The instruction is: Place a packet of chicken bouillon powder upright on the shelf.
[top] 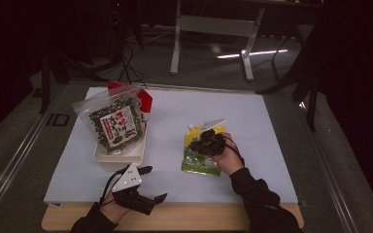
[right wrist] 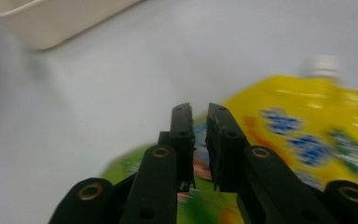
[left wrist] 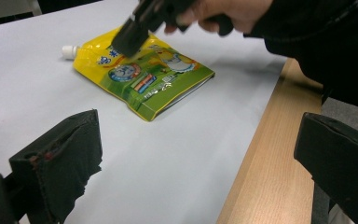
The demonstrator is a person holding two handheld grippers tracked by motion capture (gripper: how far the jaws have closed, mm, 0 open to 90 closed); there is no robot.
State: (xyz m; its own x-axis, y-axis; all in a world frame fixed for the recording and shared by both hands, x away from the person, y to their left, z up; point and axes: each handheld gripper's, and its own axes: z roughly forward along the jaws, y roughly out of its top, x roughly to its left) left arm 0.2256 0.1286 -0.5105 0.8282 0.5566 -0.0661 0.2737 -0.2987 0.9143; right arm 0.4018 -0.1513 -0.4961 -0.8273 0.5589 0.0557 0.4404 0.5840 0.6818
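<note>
Lying flat on the pale matte sheet (top: 175, 121) covering the table, at about four o'clock from its centre in the high view: a glossy yellow-and-green stand-up pouch with a white screw cap (top: 201, 150), spout toward twelve. Hovering over it, the right gripper (top: 205, 138), black and angular, jaws slightly parted with nothing between them, so released. Seen closer in the right gripper view: a narrow slit between the two ribbed black pads (right wrist: 182, 140), the blurred pouch (right wrist: 307, 130) beneath, its cap at one o'clock. Revealed by the left gripper view alone: the pouch's (left wrist: 142, 77) folded bottom gusset and printed label, plus the light wood table edge (left wrist: 261, 158) at four o'clock. Resting at seven o'clock in the high view, the left gripper (top: 150, 187), grey three-cornered plate on top, jaws spread wide and empty. At ten o'clock, a shallow cream plastic tray (top: 121, 155) bearing a crinkled clear zip bag of dark dried contents with a red-and-white label (top: 112, 124).
</note>
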